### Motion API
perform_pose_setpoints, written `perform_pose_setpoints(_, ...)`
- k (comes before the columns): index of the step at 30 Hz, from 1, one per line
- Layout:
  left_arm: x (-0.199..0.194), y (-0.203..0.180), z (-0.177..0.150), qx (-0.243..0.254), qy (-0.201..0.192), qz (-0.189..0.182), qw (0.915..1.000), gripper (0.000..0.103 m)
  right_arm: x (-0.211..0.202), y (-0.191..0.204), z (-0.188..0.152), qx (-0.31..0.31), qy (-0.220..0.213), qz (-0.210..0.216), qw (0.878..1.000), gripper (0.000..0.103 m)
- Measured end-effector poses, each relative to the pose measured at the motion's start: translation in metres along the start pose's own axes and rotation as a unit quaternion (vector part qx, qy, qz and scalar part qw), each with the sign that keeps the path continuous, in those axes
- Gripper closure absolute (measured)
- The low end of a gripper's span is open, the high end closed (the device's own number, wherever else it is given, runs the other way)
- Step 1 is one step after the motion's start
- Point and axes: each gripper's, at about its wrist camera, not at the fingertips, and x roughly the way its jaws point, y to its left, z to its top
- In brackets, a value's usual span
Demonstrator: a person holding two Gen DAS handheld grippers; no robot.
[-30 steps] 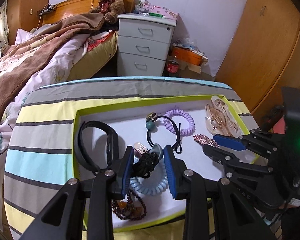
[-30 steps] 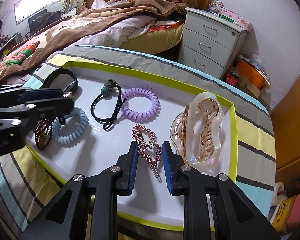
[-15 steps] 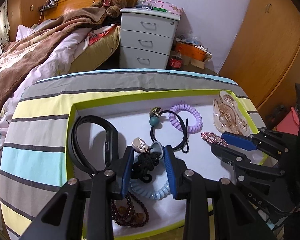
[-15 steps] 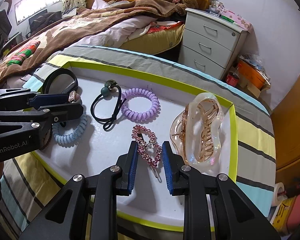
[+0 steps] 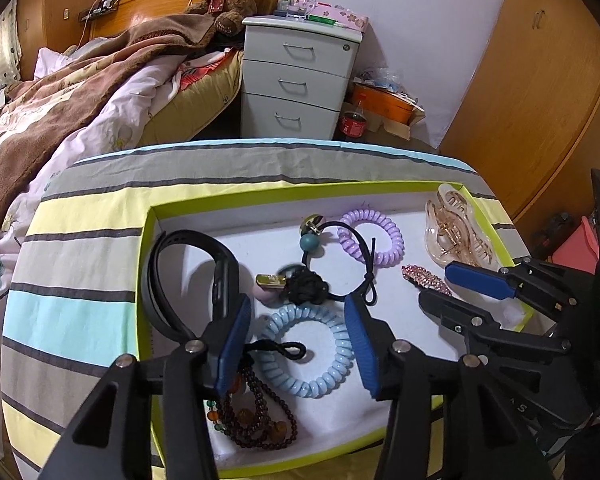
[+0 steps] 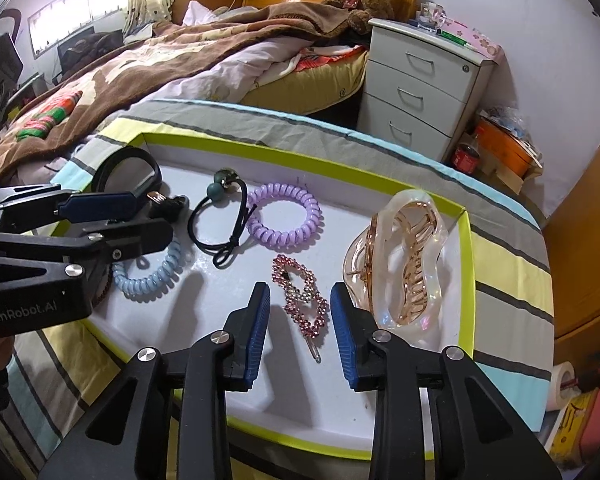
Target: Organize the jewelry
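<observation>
Bedside, on a striped cloth, the tray point(image 5: 148, 264) holds the jewelry, where the left gripper point(image 5: 296, 336), jaws spread and empty above the blue coil tie point(image 5: 304, 348) near its front edge, could snag the black tie point(image 5: 308, 288) just behind, while the right gripper point(image 6: 298, 328) gapes around the pink clip point(image 6: 300, 292).

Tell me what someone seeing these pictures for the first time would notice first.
Probably the white tray with its bright green rim, spread with hair accessories on a striped cloth. The big translucent claw clip lies at its right end, and the open right gripper hangs over a pink rhinestone clip.
</observation>
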Motion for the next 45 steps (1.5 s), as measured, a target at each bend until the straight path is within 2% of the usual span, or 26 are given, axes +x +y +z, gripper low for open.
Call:
perform_pose_setpoints(4,-0.005,0.000,0.000,-0.002,-0.003,0.002,1.0000,0.050,-0.004,0.001,0.001,-0.001,-0.003,-0.003,1.000,0.070)
perform_pose_setpoints(8,-0.013,0.000,0.000,-0.004,-0.009,0.003,0.9999,0.044,-0.010,0.002,0.001,0.002,-0.009,-0.002,1.000,0.069)
perform_pose_setpoints(11,-0.022,0.000,-0.003,-0.006,-0.015,0.003,0.9999,0.043,-0.019,0.003,-0.001,0.010,-0.016,0.000,1.000,0.064)
perform_pose_setpoints(15,-0.037,-0.001,-0.010,-0.011,-0.027,0.011,0.9995,0.037,-0.034,0.005,-0.006,0.024,-0.031,0.004,0.999,0.064)
perform_pose_setpoints(19,-0.056,0.000,-0.020,-0.023,-0.043,0.024,0.9986,0.034,-0.057,0.004,-0.015,0.051,-0.055,0.010,0.997,0.063)
perform_pose_setpoints(28,-0.099,-0.007,-0.050,-0.032,-0.083,0.063,0.9940,0.030,-0.108,0.013,-0.043,0.102,-0.103,-0.005,0.989,0.063)
perform_pose_setpoints(32,-0.114,-0.011,-0.063,-0.034,-0.093,0.070,0.9926,0.028,-0.124,0.022,-0.056,0.104,-0.114,-0.020,0.988,0.062)
perform_pose_setpoints(34,-0.119,-0.015,-0.068,-0.031,-0.098,0.079,0.9915,0.027,-0.130,0.027,-0.063,0.108,-0.116,-0.021,0.987,0.057)
perform_pose_setpoints(38,-0.126,-0.021,-0.080,-0.023,-0.103,0.090,0.9903,0.027,-0.141,0.033,-0.075,0.119,-0.124,-0.019,0.985,0.052)
perform_pose_setpoints(42,-0.133,-0.027,-0.090,-0.012,-0.108,0.097,0.9893,0.026,-0.149,0.039,-0.085,0.128,-0.129,-0.018,0.983,0.052)
perform_pose_setpoints(45,-0.136,-0.030,-0.096,-0.010,-0.111,0.097,0.9891,0.025,-0.154,0.045,-0.091,0.132,-0.133,-0.033,0.982,0.052)
